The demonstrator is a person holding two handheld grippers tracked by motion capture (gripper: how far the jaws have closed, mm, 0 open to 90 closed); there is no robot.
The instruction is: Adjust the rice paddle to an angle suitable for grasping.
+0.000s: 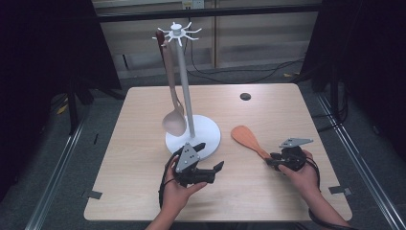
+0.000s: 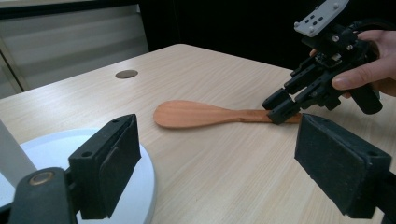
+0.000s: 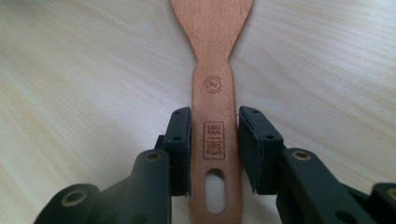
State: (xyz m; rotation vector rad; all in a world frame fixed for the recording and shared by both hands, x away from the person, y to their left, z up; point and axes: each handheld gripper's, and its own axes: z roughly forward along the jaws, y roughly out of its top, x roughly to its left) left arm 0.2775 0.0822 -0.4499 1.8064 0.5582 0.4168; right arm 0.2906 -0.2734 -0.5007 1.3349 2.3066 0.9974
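Wooden spatula (image 3: 212,70) flat on pale wood table (image 1: 268,201), right gripper (image 3: 214,140) clamping its handle, left gripper (image 2: 215,168) released, dark room

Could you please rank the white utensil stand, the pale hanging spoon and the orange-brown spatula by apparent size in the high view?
1. White utensil stand, clearly largest.
2. Pale hanging spoon, long, hung from the stand's top.
3. Orange-brown spatula, smallest, though the right gripper covers its handle end, so its full length is uncertain.

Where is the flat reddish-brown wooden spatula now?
In the high view, the flat reddish-brown wooden spatula lies on the table's right half, beside the white stand base, handle between the right gripper's jaws.
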